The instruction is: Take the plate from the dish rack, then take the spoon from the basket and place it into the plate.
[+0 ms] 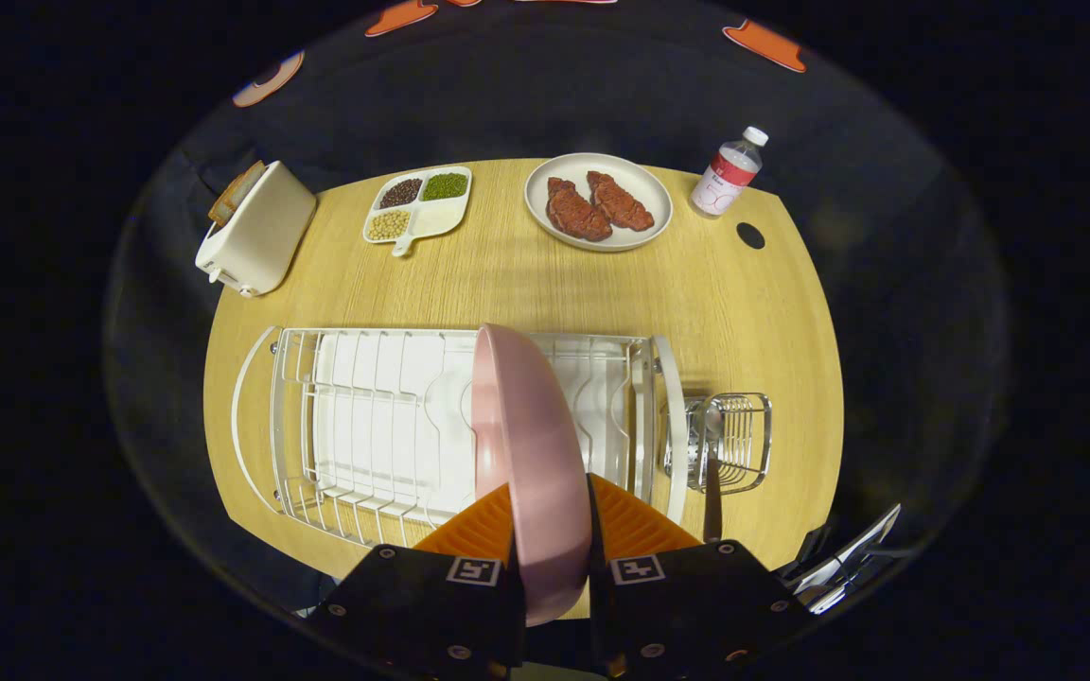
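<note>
Both fingers (553, 553) press on the near edge of the pink plate (526, 445), one on each face, so we have it clamped on its rim. It stands on edge between them, leaning a little to the left, over the white dish rack (365, 416) in the near middle of the desk (507, 284). We cannot tell whether its lower rim is already free of the rack's wires.

We judge the first step to be in hand: taking the plate from the rack. The spoon (712, 454) waits in the small wire basket (744, 440) just right of the rack, its bowl up inside the basket and its handle pointing toward us.

The next move calls for carrying the plate clear of the wires and laying it flat on bare desk, probably the wood beyond the rack (the far side is busy with a toaster (256, 227), a tray of beans (417, 203), a white dish with two pieces of meat (599, 200) and a bottle (727, 175)). Only then can we let go and reach right for the spoon.
</note>
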{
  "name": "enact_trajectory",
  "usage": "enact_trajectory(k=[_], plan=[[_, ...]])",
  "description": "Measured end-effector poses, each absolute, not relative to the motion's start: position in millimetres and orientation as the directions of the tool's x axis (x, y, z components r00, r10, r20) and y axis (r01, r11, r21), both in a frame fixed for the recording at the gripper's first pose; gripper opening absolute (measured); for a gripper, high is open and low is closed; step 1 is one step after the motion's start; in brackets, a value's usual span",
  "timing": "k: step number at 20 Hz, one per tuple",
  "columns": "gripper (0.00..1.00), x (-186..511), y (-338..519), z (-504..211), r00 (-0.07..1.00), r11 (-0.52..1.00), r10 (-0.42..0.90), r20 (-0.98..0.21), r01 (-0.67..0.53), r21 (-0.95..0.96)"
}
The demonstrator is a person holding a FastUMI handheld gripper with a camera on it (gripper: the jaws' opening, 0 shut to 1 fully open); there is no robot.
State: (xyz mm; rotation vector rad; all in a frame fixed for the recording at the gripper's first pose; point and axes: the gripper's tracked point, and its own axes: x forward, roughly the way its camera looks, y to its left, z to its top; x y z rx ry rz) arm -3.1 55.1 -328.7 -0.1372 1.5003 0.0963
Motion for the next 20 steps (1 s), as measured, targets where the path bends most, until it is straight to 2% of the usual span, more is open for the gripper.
enact_trajectory(k=[6,14,20], plan=[[0.25,1,48,-308,0.141,0.987,-0.012,-0.990,-0.156,-0.034],[0.25,-23,38,-261,0.211,0.986,0.138,-0.968,-0.125,0.113],[0.25,-65,20,-254,0.203,0.975,0.219,-0.954,-0.086,0.205]])
